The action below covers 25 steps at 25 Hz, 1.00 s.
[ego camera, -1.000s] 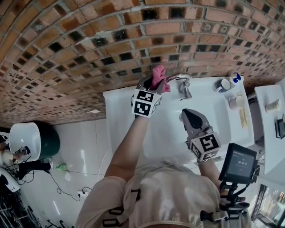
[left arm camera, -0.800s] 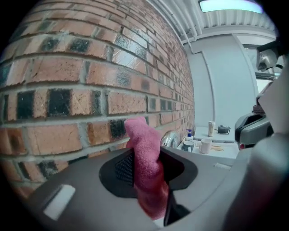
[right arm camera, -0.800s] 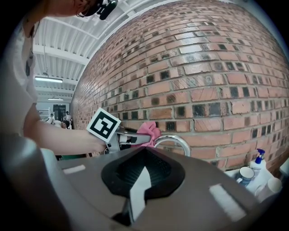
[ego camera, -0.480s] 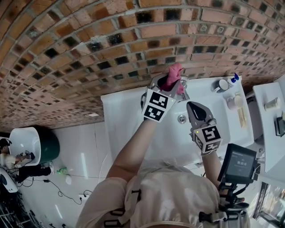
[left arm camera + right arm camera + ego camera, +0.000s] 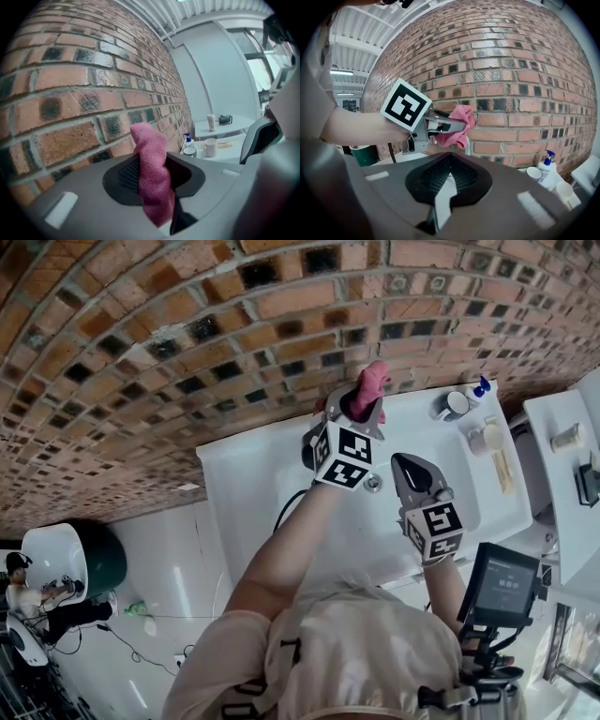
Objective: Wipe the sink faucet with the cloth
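Observation:
My left gripper is shut on a pink cloth at the back rim of the white sink, close to the brick wall. In the left gripper view the cloth hangs pinched between the jaws of the left gripper. The head view shows nothing of the faucet, which is behind the cloth and gripper. In the right gripper view a short chrome piece of the faucet shows just under the cloth. My right gripper hangs over the basin near the drain, shut and holding nothing.
A cup, a soap bottle and a mug stand on the sink's right end. A white side table is further right. A green bin sits on the floor at the left. A device with a screen hangs at the person's right hip.
My left gripper has carried the cloth to the right and rolled, from beside the faucet to over it, so the faucet is now covered. My right gripper has moved up over the basin.

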Tool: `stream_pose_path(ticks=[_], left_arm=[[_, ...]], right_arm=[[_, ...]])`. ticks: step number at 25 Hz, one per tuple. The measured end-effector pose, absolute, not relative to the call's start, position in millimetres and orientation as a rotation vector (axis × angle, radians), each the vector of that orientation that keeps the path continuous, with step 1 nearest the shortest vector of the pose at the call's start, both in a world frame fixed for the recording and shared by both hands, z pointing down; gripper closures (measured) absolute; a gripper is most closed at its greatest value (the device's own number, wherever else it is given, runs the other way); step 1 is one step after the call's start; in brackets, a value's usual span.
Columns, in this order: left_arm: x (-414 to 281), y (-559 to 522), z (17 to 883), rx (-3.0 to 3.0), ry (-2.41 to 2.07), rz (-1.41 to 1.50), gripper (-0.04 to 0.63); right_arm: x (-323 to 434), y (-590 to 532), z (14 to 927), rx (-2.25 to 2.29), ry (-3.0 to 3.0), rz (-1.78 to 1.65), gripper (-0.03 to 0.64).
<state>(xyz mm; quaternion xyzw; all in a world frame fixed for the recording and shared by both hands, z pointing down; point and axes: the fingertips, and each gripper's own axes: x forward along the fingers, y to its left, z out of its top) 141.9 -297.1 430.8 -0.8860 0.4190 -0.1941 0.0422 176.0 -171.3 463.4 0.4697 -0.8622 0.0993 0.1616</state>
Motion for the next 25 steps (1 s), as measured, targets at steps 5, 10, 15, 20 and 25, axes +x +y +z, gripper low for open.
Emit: stream_pose_path(ticks=[5, 10, 15, 20, 25], left_arm=[[163.2, -281.6, 446.6, -2.66, 1.171, -0.708, 0.474], [167.0, -266.3, 522.5, -3.003, 1.217, -0.755, 0.476], [154.2, -262.2, 538.8, -3.062, 1.255, -0.756, 0.476], [166.3, -268.1, 467.2, -3.002, 1.252, -0.48, 0.474], [164.5, -278.9, 472.5, -2.988, 1.282, -0.508, 0.476]], right_arm=[[186.7, -163.8, 468.6, 1.373, -2.45, 0.312, 0.623], [193.5, -160.3, 473.4, 1.385, -2.435, 0.327, 0.623], [198.1, -160.5, 472.1, 1.401, -2.432, 0.315, 0.623], [196.6, -163.4, 465.0, 1.406, -2.451, 0.303, 0.623], [194.1, -164.3, 461.6, 1.397, -2.469, 0.296, 0.623]])
